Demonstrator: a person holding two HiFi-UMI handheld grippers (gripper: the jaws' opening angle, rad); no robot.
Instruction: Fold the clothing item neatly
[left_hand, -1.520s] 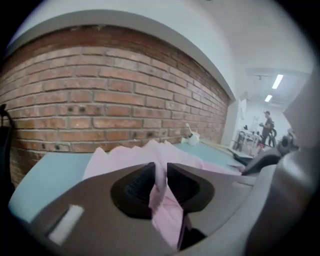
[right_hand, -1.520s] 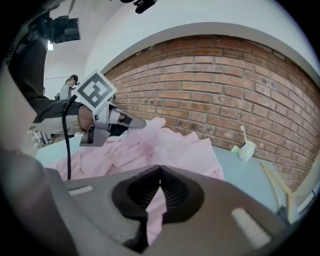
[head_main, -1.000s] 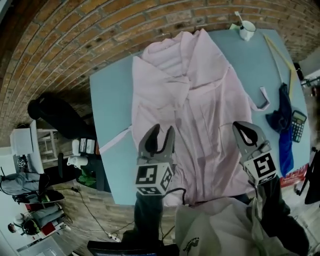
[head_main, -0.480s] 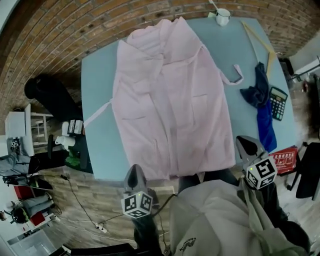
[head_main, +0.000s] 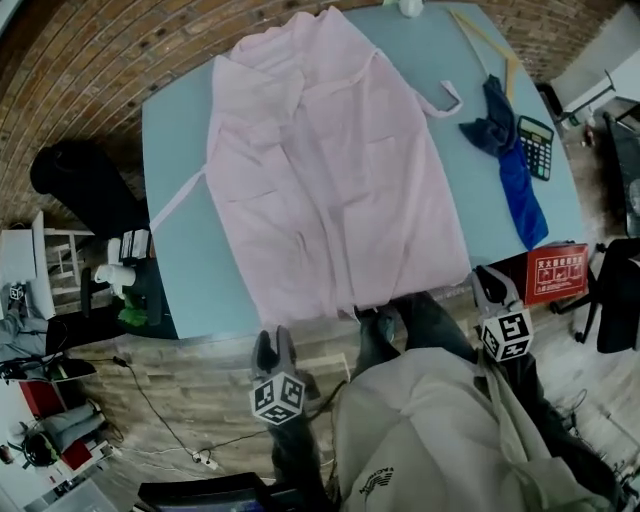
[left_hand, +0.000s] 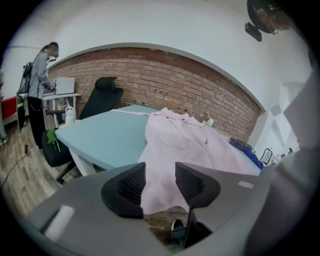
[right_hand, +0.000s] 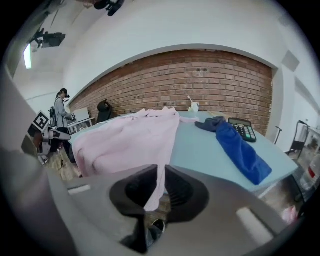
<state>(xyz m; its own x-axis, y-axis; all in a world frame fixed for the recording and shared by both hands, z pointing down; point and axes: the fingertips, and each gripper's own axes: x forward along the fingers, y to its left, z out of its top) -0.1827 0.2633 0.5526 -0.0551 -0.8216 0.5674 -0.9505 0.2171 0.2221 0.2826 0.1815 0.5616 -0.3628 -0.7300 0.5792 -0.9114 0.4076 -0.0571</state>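
Observation:
A pale pink robe (head_main: 330, 170) lies spread flat on the light blue table (head_main: 180, 270), its hem hanging over the near edge. My left gripper (head_main: 274, 345) hangs below that edge, apart from the hem. Its jaws have just been opening and are open, with only the distant robe (left_hand: 185, 145) showing through the gap at the left gripper (left_hand: 160, 172). My right gripper (head_main: 489, 283) sits at the hem's right corner. Its jaws have just been opening a little, but a thin strip of the robe (right_hand: 130, 135) still lies pinched in the right gripper (right_hand: 161, 172).
A blue cloth (head_main: 510, 160), a calculator (head_main: 535, 145) and a wooden ruler (head_main: 480, 45) lie on the table's right side. A red sign (head_main: 556, 275) stands off the right corner. A black chair (head_main: 75, 185) is left of the table. A person (left_hand: 37, 85) stands far left.
Both grippers have drawn back from over the robe to below the table's near edge and sunk. The robe now lies flatter. The left jaws closed, then opened again.

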